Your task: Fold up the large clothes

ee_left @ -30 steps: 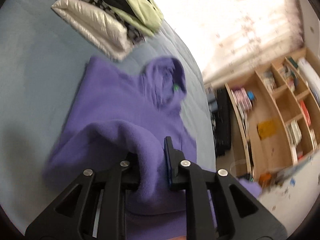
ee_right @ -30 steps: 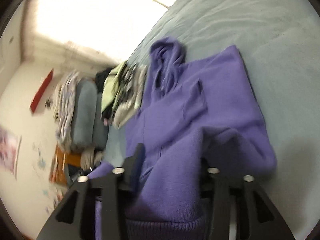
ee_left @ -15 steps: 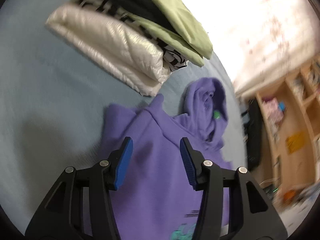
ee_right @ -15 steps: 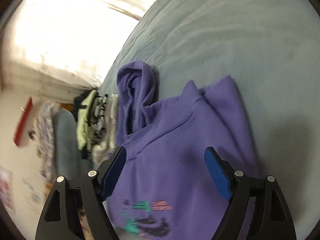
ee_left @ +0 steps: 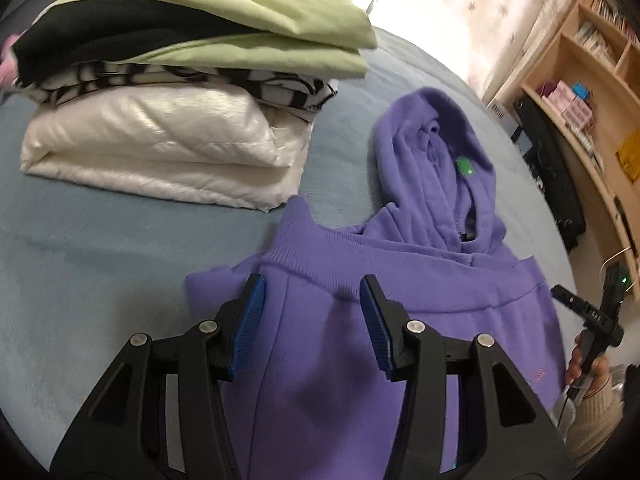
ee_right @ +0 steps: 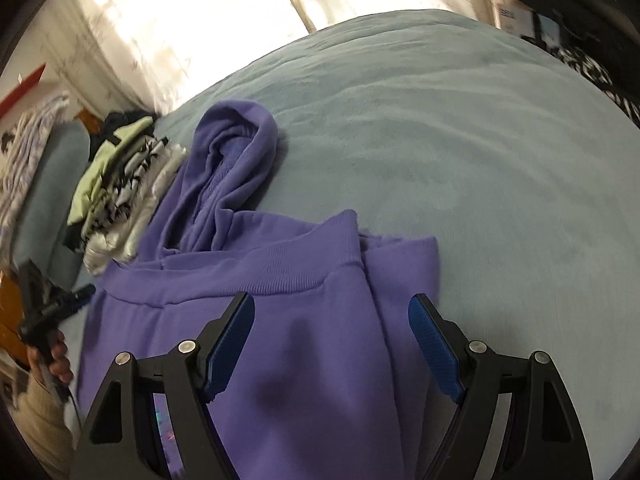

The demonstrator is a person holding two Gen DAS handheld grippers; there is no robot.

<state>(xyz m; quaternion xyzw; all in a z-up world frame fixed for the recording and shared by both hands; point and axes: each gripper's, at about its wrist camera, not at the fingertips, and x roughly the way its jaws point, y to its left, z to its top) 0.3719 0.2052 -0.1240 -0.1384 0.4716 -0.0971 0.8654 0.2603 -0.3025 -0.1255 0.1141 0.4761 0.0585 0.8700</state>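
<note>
Left wrist view: the left gripper [ee_left: 312,320] hovers over the folded purple fleece hoodie [ee_left: 420,312] on the grey-blue bed cover [ee_left: 100,248]; its blue-padded jaws stand moderately apart, gripping nothing. A stack of folded clothes [ee_left: 180,92] lies beyond.

Right wrist view: the right gripper [ee_right: 332,340] has its jaws wide apart above the hoodie's [ee_right: 304,320] ribbed hem, empty, with nothing pressed between the pads.

text: none legible | purple hoodie [ee_left: 420,320] print: cut off, unreadable
</note>
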